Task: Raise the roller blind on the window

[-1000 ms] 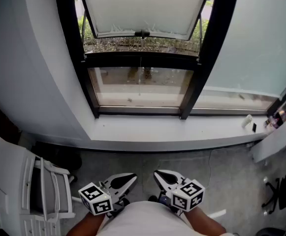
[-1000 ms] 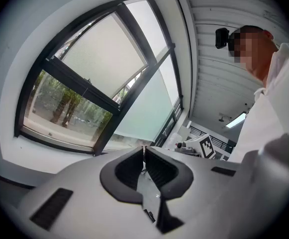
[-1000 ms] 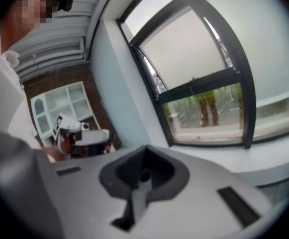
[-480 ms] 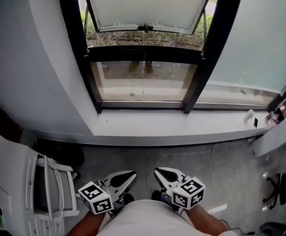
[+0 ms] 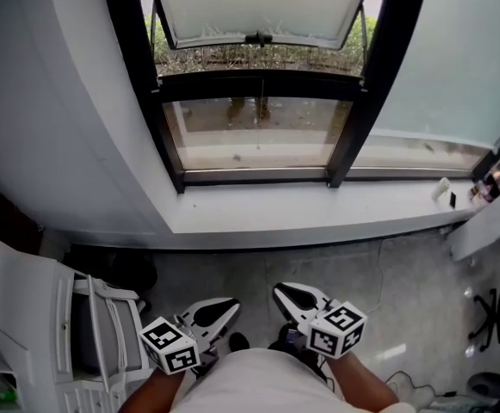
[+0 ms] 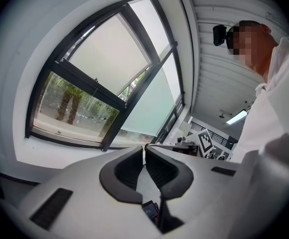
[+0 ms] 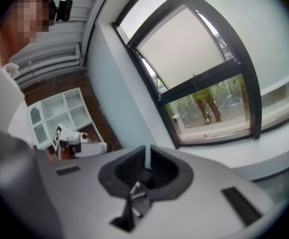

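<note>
Window (image 5: pixel 258 132) w/ 1 blind (image 5: pixel 456 58); left gripper (image 5: pixel 228 306), right gripper (image 5: pixel 282 292): fingers closed, empty.

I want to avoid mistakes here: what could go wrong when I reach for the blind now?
The left claw and right claw are shut and empty; they must open before gripping anything. A thin cable lies on the floor ahead; feet may catch it. Small things on the sill near the blind could be knocked off.

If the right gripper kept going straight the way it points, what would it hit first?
Most likely the pale wall beside the window sill. The shut right gripper shows nothing nearer in its line, though depth is hard to judge.
</note>
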`<state>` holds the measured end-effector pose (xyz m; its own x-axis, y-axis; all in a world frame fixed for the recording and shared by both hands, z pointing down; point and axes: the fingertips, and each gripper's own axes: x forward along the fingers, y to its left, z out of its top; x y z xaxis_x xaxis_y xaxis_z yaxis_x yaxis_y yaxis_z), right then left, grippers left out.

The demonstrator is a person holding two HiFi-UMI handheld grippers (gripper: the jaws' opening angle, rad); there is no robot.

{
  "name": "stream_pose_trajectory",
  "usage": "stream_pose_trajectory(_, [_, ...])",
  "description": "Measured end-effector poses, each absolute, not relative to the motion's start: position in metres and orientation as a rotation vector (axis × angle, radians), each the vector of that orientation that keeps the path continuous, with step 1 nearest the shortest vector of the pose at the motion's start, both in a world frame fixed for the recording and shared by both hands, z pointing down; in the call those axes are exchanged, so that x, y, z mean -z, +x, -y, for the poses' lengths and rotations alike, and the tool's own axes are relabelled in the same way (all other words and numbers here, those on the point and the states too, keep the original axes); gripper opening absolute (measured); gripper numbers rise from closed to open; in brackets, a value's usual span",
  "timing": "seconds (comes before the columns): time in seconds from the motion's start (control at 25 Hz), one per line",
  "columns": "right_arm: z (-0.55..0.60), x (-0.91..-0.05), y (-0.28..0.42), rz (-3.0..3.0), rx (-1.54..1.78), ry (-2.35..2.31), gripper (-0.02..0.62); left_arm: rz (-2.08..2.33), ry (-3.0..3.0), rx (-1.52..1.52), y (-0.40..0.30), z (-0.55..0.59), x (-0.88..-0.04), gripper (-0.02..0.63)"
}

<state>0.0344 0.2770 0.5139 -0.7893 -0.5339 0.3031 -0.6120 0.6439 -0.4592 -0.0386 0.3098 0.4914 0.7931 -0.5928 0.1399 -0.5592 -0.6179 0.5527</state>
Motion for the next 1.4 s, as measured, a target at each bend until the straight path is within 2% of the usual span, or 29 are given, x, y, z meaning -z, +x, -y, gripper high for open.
stream_pose_trajectory(0.44, [-0.227,-0.526,0.041,2.694,-0.82,0.977,0.034,0.876,2.367,0.087,-0.036,-0.269,-0.499,0.035])
stream_pose_trajectory(1.04, [-0.105,-0.528,0.085,2.719,-0.809,0.753,0.035,1.009,2.336,0.139,0.027,-0.148,-0.49,0.035])
stream_pose_trajectory(1.4, [-0.067,-0.535,0.087,2.726,-0.808,0.683,0.035,1.069,2.314,0.147,0.029,-0.109,-0.491,0.035])
